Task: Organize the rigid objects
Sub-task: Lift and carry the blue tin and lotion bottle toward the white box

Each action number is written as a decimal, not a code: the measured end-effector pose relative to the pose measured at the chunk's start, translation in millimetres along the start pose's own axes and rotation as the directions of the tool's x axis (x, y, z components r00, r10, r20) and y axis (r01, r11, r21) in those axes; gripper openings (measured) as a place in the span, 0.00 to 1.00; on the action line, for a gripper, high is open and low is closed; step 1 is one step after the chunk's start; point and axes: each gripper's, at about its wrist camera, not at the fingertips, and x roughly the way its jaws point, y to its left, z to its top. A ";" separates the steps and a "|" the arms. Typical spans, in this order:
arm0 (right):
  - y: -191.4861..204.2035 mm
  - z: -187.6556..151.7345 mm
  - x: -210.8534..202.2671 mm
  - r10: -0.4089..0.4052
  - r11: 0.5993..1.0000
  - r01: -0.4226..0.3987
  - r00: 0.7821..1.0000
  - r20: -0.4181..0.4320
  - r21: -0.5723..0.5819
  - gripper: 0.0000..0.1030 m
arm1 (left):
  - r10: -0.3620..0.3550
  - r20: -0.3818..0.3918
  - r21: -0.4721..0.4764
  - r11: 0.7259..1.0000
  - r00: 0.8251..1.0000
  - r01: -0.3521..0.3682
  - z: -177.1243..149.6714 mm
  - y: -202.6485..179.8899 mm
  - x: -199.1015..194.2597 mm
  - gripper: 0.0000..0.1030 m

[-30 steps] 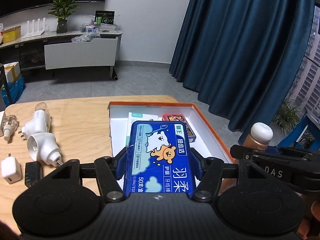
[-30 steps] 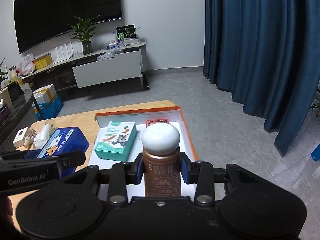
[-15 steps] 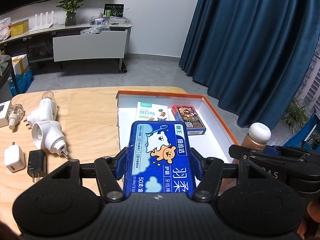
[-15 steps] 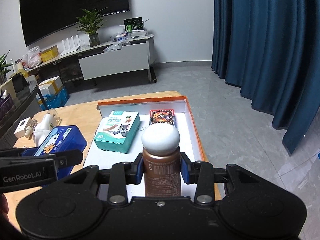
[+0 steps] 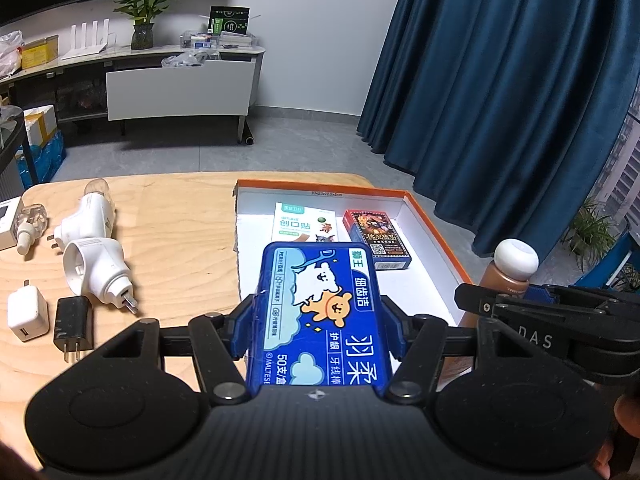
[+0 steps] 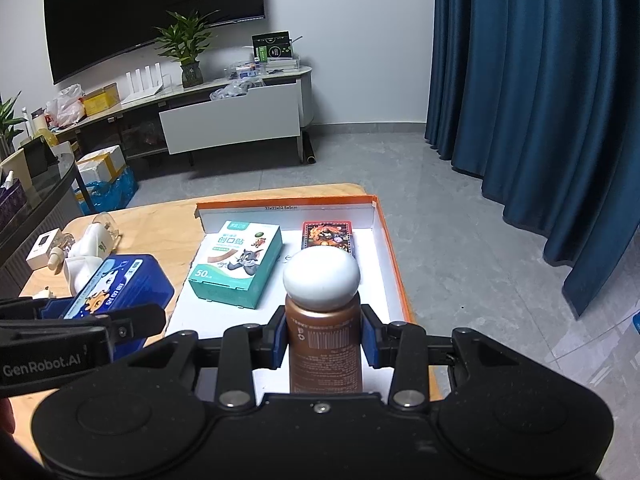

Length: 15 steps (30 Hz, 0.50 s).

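Note:
My left gripper [image 5: 318,320] is shut on a blue floss-pick box [image 5: 320,308] and holds it above the near left edge of the white tray with an orange rim [image 5: 436,224]. My right gripper [image 6: 324,340] is shut on a brown bottle with a white round cap [image 6: 323,328], upright over the tray's near part [image 6: 390,240]. The bottle also shows in the left wrist view [image 5: 510,268]. In the tray lie a teal bandage box [image 6: 236,266] and a red card box [image 6: 328,236], side by side at the far end.
On the wooden table [image 5: 180,216] left of the tray lie white plug adapters [image 5: 98,266], a white charger [image 5: 24,312], a black charger [image 5: 74,324] and a small clear bottle [image 5: 30,222]. The floor and a blue curtain [image 5: 500,100] lie beyond the table.
Both grippers have risen and tipped a little with their objects still held, so more of the tray's inside shows. The tray's contents have not moved.

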 end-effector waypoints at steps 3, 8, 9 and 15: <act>0.1 -0.1 -0.1 -0.003 1.000 0.003 1.000 -0.003 -0.005 0.44 | -0.003 -0.001 0.001 1.000 1.000 0.003 -0.6 -0.5 0.6 0.61; 1.1 0.3 0.1 -0.006 1.000 0.006 1.000 -0.005 -0.009 0.44 | -0.008 0.000 0.004 1.000 1.000 0.008 -1.2 -1.3 0.7 0.61; 1.3 0.6 0.0 -0.006 1.000 0.006 1.000 -0.004 -0.010 0.44 | -0.009 0.000 0.004 1.000 1.000 0.009 -0.9 -1.3 0.6 0.61; 1.2 2.4 -0.5 -0.007 1.000 0.007 1.000 -0.001 -0.012 0.44 | -0.004 0.003 0.013 1.000 1.000 0.003 -1.1 -2.9 1.4 0.61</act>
